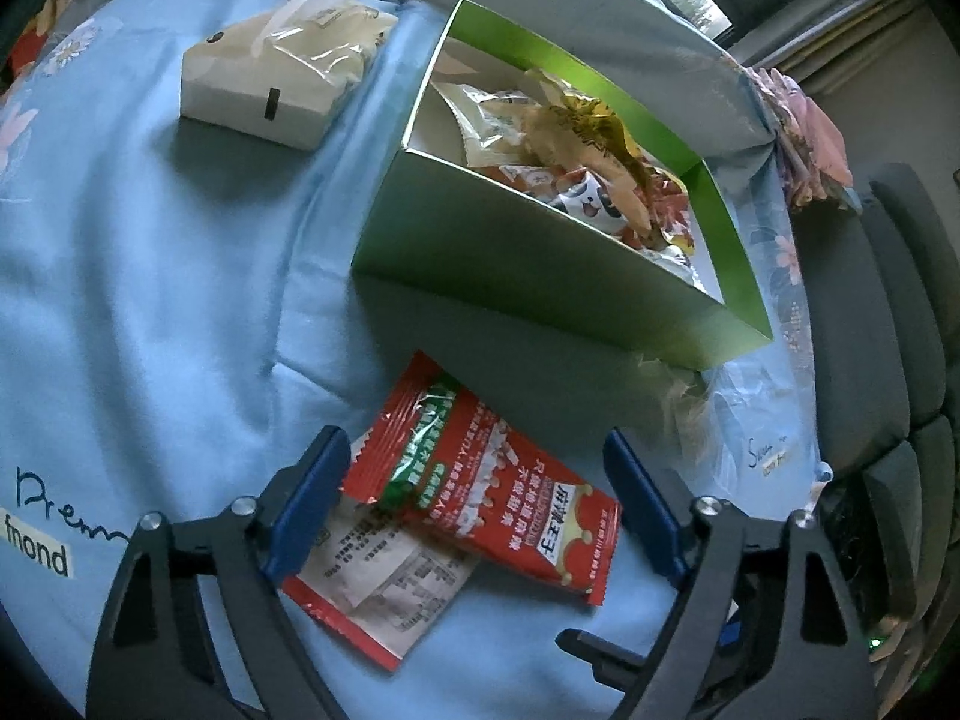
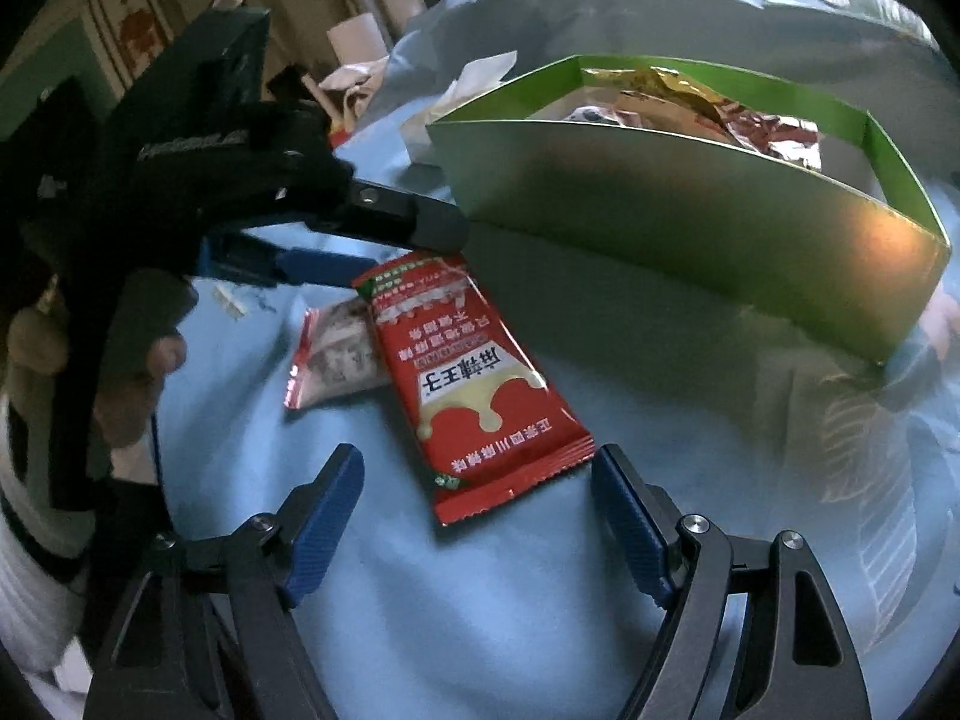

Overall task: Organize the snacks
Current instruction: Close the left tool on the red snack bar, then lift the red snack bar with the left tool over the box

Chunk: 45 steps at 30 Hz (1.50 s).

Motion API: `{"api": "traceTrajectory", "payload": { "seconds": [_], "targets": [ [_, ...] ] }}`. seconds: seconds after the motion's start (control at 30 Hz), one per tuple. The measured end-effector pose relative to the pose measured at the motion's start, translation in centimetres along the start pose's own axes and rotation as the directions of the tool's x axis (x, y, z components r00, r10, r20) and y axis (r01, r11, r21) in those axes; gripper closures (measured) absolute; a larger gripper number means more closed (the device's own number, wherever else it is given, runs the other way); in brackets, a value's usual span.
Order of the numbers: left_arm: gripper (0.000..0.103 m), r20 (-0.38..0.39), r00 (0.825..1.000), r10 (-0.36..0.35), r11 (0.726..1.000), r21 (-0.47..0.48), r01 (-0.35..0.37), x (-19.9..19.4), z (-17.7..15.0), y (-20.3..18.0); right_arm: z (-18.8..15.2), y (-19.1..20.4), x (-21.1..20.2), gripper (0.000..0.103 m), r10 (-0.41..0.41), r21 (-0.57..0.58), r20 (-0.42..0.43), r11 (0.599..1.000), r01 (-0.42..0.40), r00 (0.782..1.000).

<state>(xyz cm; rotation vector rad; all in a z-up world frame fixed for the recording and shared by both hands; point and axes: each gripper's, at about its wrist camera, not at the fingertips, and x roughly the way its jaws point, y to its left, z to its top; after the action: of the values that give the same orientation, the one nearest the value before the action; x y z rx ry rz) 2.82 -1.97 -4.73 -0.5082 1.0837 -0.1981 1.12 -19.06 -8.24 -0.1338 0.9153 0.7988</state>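
Item: red snack packet (image 1: 480, 480), flat on the light blue bedsheet (image 1: 150, 300), just before the near wall of the green box (image 1: 510, 276). Long axis runs slantwise to that wall; one short sealed end points toward the box, the other toward the right tongs (image 2: 477, 492). Printed face up, white lettering, green patch at the box end.

Item: second packet (image 1: 366, 606), red-edged with a pale printed label face, partly under the first and crossing it; its free end points away from the box.

Item: green box, open top, holding several wrapped snacks (image 1: 576, 138), gold and white wrappers among them.

Item: tissue pack (image 1: 282, 78), white, a sheet pulled up from it, on the sheet beyond the packets and well apart from them, beside the box's far corner.

Left tongs (image 1: 480, 480): jaws wide, tilted steeply down, straddling both packets; blue pads (image 1: 312, 498) on either side. Whether the pad on the label packet's side touches that packet I cannot tell. In the right wrist view these tongs reach in from the left, a person's fingers (image 2: 150, 360) on the handle.

Right tongs: jaws wide, holding nothing, angled down at the near short end of the red snack packet, the pads clear of it
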Motion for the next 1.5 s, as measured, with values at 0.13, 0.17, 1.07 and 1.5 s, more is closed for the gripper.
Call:
{"api": "traceTrajectory", "payload": {
  "seconds": [0.13, 0.17, 1.07, 1.5],
  "targets": [
    [0.027, 0.005, 1.0, 0.025, 1.0, 0.011, -0.025, 0.1, 0.0, -0.2, 0.1, 0.2, 0.4, 0.023, -0.033, -0.023, 0.0, 0.999, 0.033, 0.999],
    [0.028, 0.006, 1.0, 0.031, 0.999, 0.013, -0.031, 0.3, 0.1, -0.3, 0.2, 0.5, 0.6, 0.023, -0.05, -0.037, 0.001, 0.998, 0.05, 0.999],
    [0.082, 0.051, 0.999, -0.015, 0.999, 0.04, 0.013, -0.9, 0.1, -1.1, 0.1, -0.1, 0.0, 0.08, -0.038, -0.015, 0.082, 0.999, 0.039, 0.996],
    [0.085, 0.019, 0.999, -0.045, 0.999, 0.018, 0.045, 0.4, 0.4, -1.2, 0.0, -0.1, -0.2, 0.088, -0.025, -0.016, 0.084, 1.0, 0.027, 0.996]
  ]
}}
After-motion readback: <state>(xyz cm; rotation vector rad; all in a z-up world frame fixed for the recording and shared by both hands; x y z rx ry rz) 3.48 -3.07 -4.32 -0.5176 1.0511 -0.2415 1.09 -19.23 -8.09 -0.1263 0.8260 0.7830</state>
